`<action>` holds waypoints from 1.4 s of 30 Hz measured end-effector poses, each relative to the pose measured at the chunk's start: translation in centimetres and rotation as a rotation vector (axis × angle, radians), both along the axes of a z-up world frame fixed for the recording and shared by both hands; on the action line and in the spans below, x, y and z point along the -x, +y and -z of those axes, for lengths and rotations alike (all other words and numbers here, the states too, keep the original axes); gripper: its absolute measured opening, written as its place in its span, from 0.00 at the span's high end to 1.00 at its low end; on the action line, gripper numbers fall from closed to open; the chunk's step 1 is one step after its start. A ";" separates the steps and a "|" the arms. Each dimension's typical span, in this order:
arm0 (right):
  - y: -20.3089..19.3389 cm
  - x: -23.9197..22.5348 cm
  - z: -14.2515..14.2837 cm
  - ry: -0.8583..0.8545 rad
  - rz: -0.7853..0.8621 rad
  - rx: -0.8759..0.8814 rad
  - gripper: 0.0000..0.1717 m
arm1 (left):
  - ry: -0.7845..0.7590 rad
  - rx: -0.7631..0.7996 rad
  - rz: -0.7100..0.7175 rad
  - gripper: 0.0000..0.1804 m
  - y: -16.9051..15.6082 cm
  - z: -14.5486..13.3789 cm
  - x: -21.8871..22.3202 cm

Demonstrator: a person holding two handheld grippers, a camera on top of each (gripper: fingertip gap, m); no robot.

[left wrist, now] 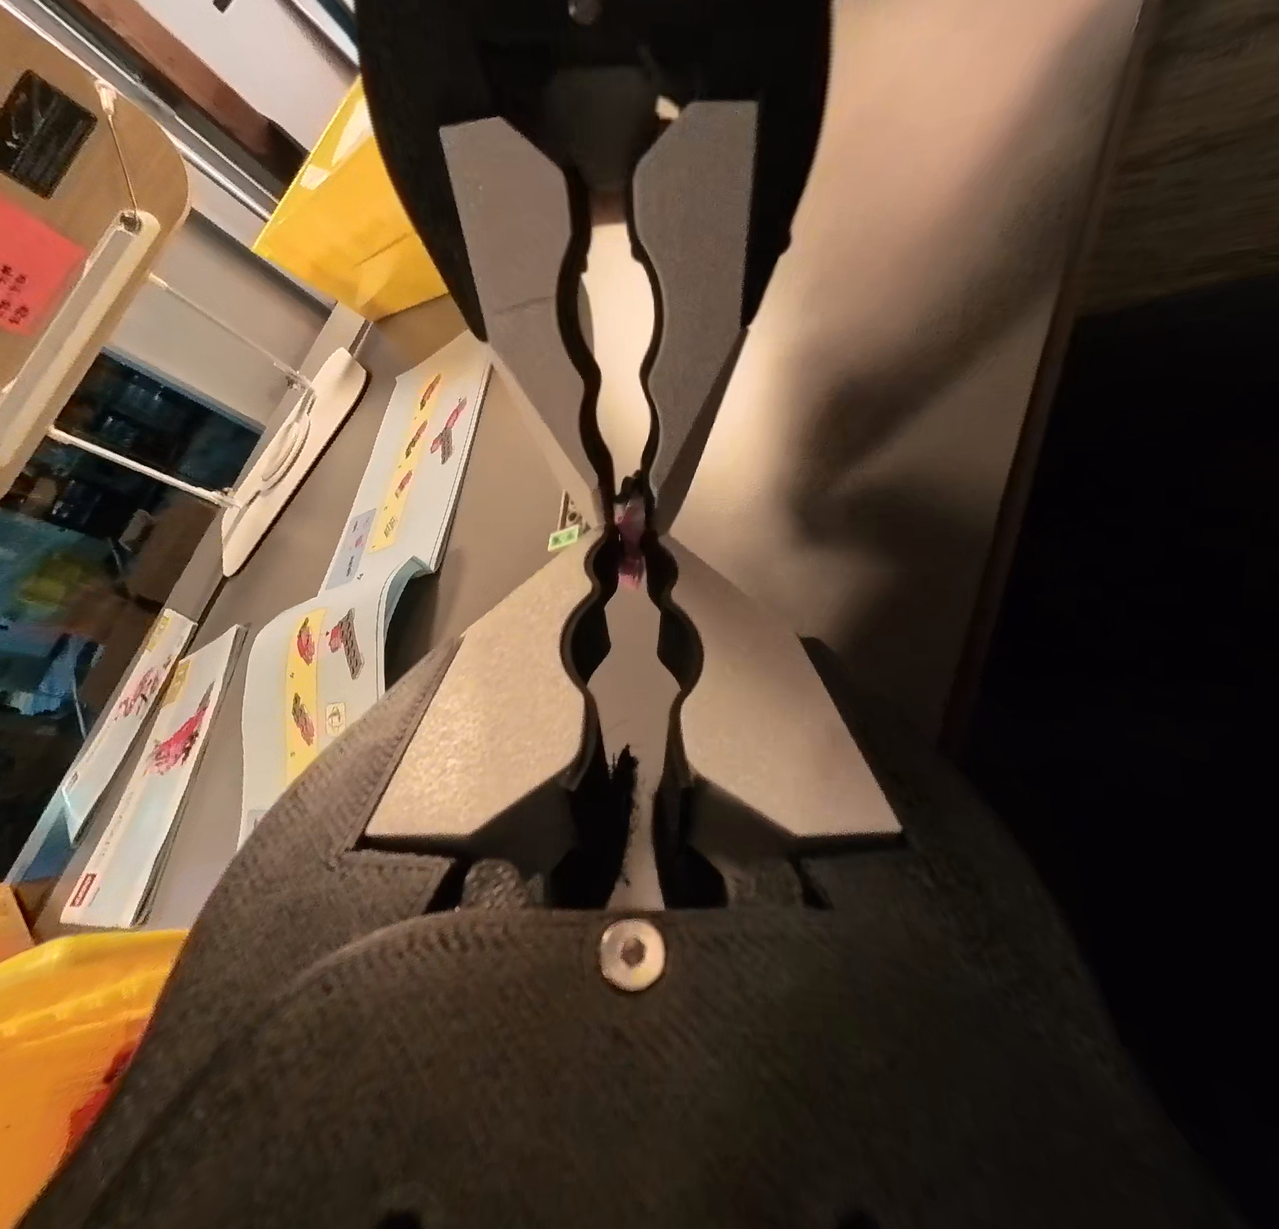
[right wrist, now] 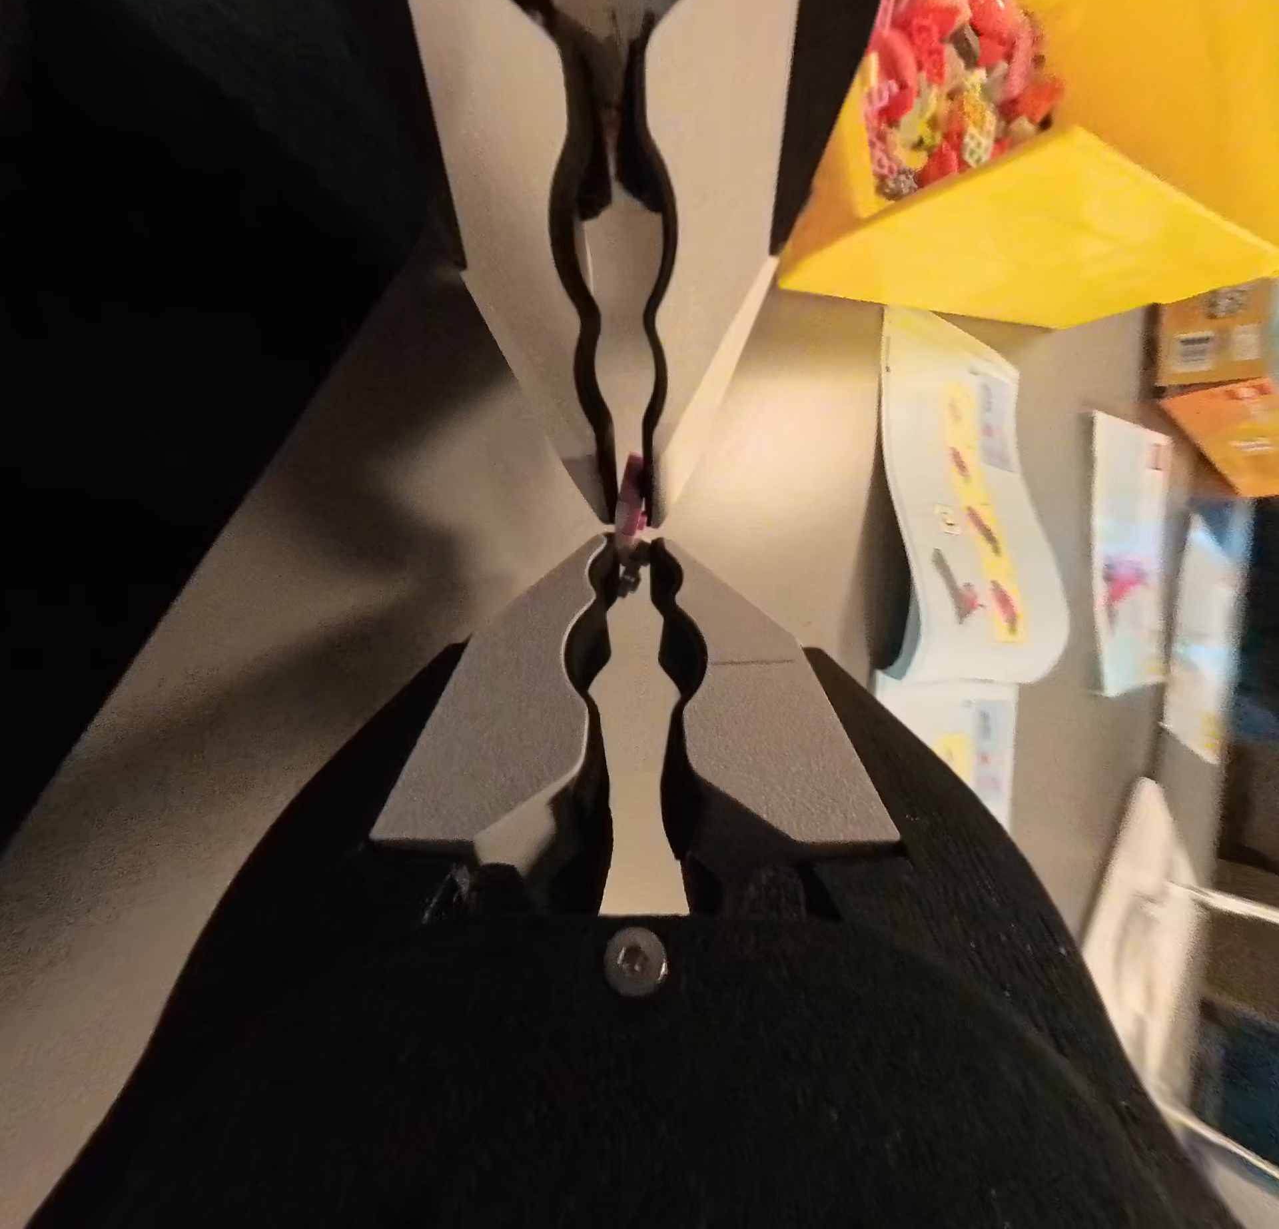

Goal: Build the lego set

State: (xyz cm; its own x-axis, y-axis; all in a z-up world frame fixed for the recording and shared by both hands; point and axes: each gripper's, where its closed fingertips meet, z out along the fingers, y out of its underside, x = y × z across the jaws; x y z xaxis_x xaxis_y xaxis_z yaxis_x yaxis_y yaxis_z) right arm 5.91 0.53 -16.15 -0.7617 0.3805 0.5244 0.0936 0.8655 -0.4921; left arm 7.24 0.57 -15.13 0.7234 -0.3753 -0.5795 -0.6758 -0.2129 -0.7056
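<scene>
Above the grey table (left wrist: 865, 296), the two grippers meet tip to tip. The left gripper (left wrist: 630, 559) pinches a small pink brick (left wrist: 631, 562) at its tips. The right gripper (right wrist: 631, 566) pinches a small dark piece (right wrist: 628, 576). The two bits touch between the tips. An open booklet (right wrist: 969, 504) and a yellow box (right wrist: 1038, 227) of bricks lie off to one side.

Light: warm, dim, brightest pool on the tabletop (right wrist: 761, 504) centre | Shadows: soft, broad, one side falling to black | Blur: motion smear at the booklets (right wrist: 969, 504) and frame edges | Distortion: strong wide-angle bending | Glare: none.
</scene>
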 end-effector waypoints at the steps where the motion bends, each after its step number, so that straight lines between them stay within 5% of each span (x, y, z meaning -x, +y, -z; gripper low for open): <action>1: 0.0 -0.1 0.0 -0.018 -0.013 0.034 0.97 | -0.005 -0.003 0.006 0.97 0.0 -0.1 -0.1; 4: 0.1 -0.1 0.1 -0.006 -0.030 0.035 0.97 | -0.010 -0.003 0.009 0.97 0.1 0.1 -0.2; 11: 0.9 1.1 -0.4 0.251 -0.012 -0.306 0.97 | -0.052 -0.017 -0.050 0.97 0.5 -0.1 0.7; 14: 1.0 1.6 -2.3 0.338 0.032 -0.177 0.96 | -0.263 -0.080 -0.075 0.95 0.7 -2.3 0.7; 17: 1.4 1.8 -3.8 0.439 0.063 -0.146 0.96 | -0.547 -0.099 -0.087 0.79 0.4 -4.2 1.1; 21: 0.7 1.6 -4.5 0.530 0.048 -0.135 0.96 | -0.721 -0.059 -0.082 0.83 0.3 -4.7 1.1; 31: 0.6 1.6 -6.6 0.714 0.061 -0.234 0.96 | -0.848 -0.050 -0.112 0.91 0.4 -5.7 0.6; 42: 0.5 1.4 -7.2 0.799 0.044 -0.388 0.97 | -0.699 -0.106 -0.167 0.92 0.2 -6.2 0.6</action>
